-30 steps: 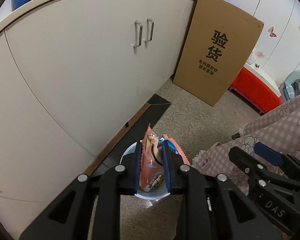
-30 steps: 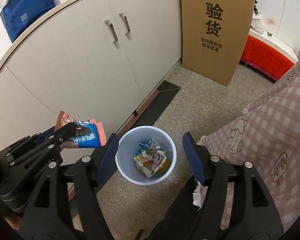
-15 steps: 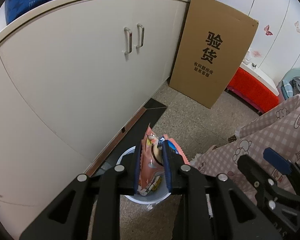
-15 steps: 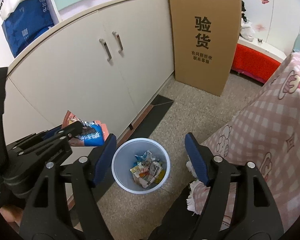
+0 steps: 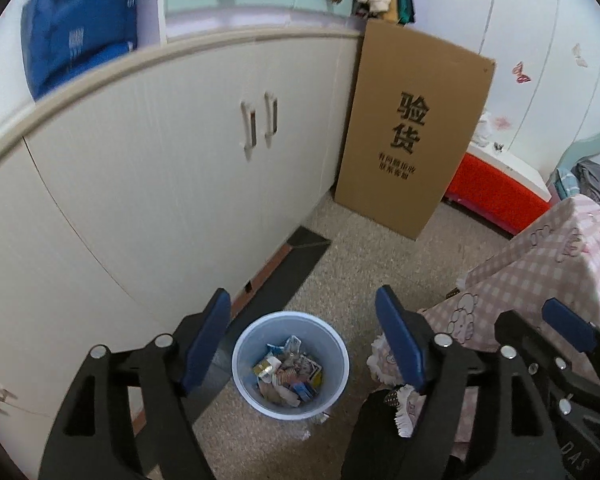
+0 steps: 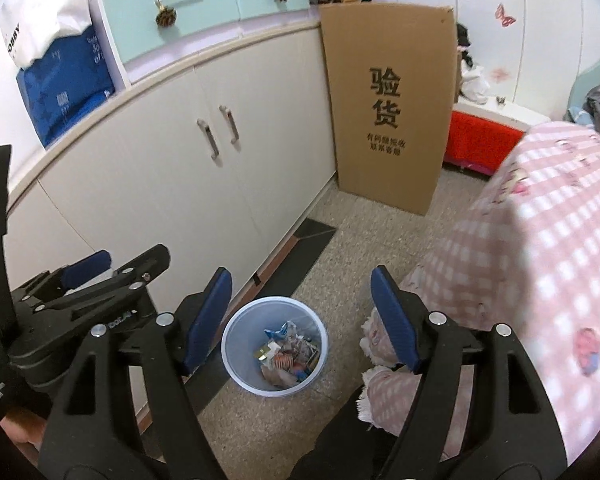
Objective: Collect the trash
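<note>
Left gripper [image 5: 304, 334] seen above bin [image 5: 290, 364], jaws just opened wide, nothing between them. Right gripper [image 6: 302, 308] likewise held spread and empty over bin. Wrappers [image 5: 288, 374] found inside bin, beside cabinet [image 5: 160, 184].

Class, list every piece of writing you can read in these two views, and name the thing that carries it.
"验货": large characters on the tall brown cardboard box leaning by the white cabinet.
Two smaller lines below them on the box: too blurred to read.
"OBBY": partial word on the white and blue bag; its other print is too small.
"DAS": on the black right gripper body.
Wrappers in the pale blue plastic bin: unreadable.
</note>
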### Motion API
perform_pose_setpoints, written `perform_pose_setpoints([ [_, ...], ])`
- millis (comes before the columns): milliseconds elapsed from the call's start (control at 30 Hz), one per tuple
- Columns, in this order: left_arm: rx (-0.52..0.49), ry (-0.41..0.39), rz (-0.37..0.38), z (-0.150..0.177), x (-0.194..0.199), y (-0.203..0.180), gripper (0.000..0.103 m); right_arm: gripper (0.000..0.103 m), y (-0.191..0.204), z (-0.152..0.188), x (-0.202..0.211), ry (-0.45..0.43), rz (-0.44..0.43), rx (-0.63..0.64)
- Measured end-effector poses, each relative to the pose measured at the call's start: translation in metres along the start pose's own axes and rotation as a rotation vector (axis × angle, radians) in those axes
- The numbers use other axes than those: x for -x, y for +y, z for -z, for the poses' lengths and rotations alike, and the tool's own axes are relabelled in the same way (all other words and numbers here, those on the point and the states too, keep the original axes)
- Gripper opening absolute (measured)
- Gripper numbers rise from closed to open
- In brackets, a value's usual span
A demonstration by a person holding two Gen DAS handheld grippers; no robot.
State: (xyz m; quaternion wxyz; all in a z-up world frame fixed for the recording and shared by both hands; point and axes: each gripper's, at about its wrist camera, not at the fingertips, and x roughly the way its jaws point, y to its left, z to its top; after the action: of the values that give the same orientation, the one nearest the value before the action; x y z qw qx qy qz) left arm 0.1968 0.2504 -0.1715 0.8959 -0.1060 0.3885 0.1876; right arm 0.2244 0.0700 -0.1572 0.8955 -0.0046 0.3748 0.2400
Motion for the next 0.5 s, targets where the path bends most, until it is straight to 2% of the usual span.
perform_pose_setpoints([
  [300, -0.061, -0.160, 0.020, 0.007, 0.086, -0.030, 0.084, 0.076, -0.026, 0.008, 0.080, -0.107, 0.046, -0.040],
  [500, -0.125, -0.280, 0.068, 0.022, 0.153, -0.060, 0.090, 0.080, -0.044, 0.021, 0.144, -0.196, 0.088, -0.054],
])
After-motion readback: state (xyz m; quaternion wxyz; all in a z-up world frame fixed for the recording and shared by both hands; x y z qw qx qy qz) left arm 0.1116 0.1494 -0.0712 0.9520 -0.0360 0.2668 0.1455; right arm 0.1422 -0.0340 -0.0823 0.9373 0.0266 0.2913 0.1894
